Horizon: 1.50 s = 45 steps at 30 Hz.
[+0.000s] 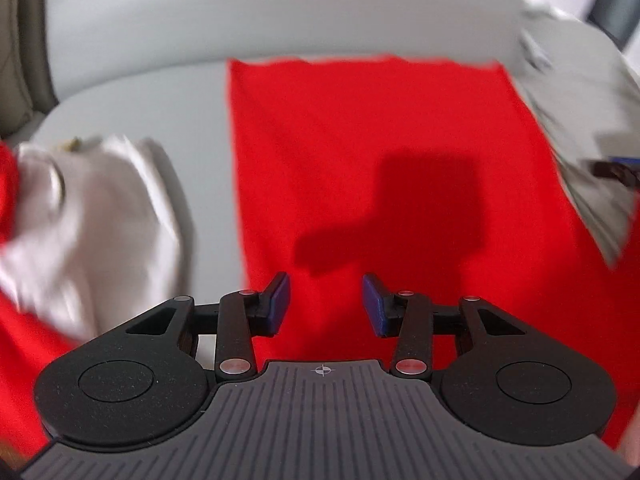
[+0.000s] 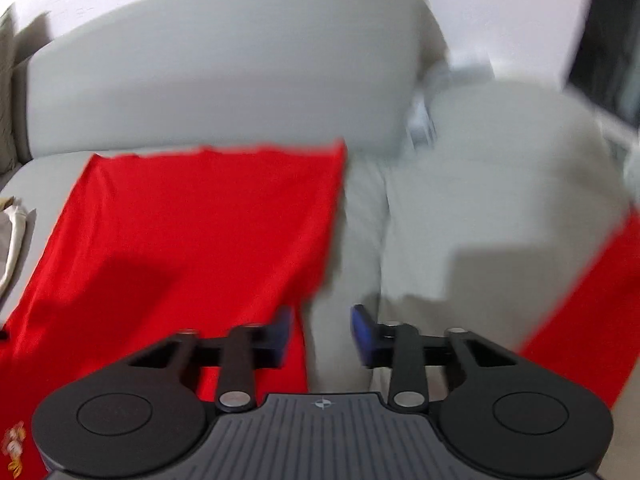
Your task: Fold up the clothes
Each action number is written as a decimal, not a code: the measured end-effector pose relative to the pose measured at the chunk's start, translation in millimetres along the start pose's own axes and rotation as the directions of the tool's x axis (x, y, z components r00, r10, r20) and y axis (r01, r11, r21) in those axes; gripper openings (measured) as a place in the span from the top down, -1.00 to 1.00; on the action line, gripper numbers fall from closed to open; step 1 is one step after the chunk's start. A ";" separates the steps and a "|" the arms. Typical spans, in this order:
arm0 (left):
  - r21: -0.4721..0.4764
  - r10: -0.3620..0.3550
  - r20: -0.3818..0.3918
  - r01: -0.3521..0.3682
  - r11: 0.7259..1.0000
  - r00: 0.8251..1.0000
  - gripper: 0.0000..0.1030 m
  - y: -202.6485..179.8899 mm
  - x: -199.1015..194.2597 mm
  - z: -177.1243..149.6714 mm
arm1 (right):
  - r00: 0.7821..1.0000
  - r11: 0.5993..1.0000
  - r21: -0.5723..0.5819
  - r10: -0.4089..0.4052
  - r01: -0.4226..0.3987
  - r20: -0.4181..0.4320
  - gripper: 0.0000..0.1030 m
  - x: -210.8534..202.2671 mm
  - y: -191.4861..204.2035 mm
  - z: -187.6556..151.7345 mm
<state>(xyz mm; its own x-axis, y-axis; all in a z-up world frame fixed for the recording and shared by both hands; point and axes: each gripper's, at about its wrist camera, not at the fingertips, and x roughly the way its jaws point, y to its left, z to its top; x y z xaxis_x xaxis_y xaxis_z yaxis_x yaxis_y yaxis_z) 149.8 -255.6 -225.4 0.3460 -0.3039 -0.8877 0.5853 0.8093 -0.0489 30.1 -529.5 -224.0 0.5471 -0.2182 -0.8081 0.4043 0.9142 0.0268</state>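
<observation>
Bright, motion-blurred; bowed fisheye edges

The red garment (image 1: 360, 152) in the frame's middle is matt, smooth cloth. The sofa (image 1: 160, 40) behind looks smooth (maybe leather). Gripper pads (image 1: 280, 300) seem blue rubber.

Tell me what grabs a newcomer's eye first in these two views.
The red garment dominates, spread flat on the grey sofa ahead of both grippers. A crumpled white garment lies to its left, a light grey one to its right. Both views are blurred; the left gripper and right gripper are open and empty.
</observation>
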 end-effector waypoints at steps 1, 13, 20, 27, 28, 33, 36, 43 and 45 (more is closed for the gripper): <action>-0.001 -0.004 -0.007 0.004 1.000 1.000 0.14 -9.4 -3.1 -6.0 | 1.000 0.999 0.028 0.019 -0.019 -0.007 0.39 2.6 -6.4 -9.3; -0.001 0.048 -0.074 -0.049 0.999 0.996 0.12 -39.7 -22.7 -42.8 | 0.996 0.995 0.067 0.077 -0.075 -0.038 0.96 34.9 -3.5 -33.4; 0.007 0.070 -0.084 -0.070 0.998 0.994 0.11 -33.5 -24.6 -46.6 | 0.996 0.992 0.125 0.006 0.005 -0.090 0.83 27.7 -20.0 -39.4; 0.034 0.096 -0.075 -0.094 0.995 0.993 0.10 -36.6 -36.6 -49.1 | 0.999 0.992 0.129 -0.004 0.011 -0.054 0.26 -12.4 -11.1 -38.5; 0.037 0.091 -0.071 -0.088 0.995 0.993 0.10 -35.8 -40.0 -50.8 | 0.999 0.992 0.126 0.007 0.000 -0.053 0.26 -23.1 -6.1 -41.2; 0.086 0.081 -0.050 -0.077 0.993 0.995 0.10 -40.3 -55.6 -64.5 | 0.997 0.998 0.023 0.057 -0.055 -0.057 0.28 -51.5 27.5 -61.1; 0.122 0.103 -0.087 -0.092 0.988 0.991 0.09 -48.1 -50.1 -76.5 | 0.992 0.997 -0.077 0.012 -0.022 -0.127 0.35 -38.1 45.6 -78.3; 0.096 0.143 -0.181 -0.128 0.987 0.973 0.08 -35.8 -62.4 -80.5 | 0.971 0.995 0.023 -0.091 0.099 -0.219 0.33 -70.5 35.2 -79.5; 0.106 0.136 -0.156 -0.120 0.987 0.978 0.07 -35.3 -77.1 -86.6 | 0.979 0.998 0.045 -0.040 0.050 -0.198 0.24 -89.6 37.3 -84.4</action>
<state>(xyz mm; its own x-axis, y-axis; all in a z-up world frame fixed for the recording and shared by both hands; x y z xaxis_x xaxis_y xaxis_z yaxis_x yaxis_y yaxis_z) 39.0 -217.2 -194.9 0.3039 -0.1092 -0.9464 0.6138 0.7822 0.1069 -65.7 -447.0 -200.2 0.3748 -0.1828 -0.9089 0.4640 0.8858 0.0132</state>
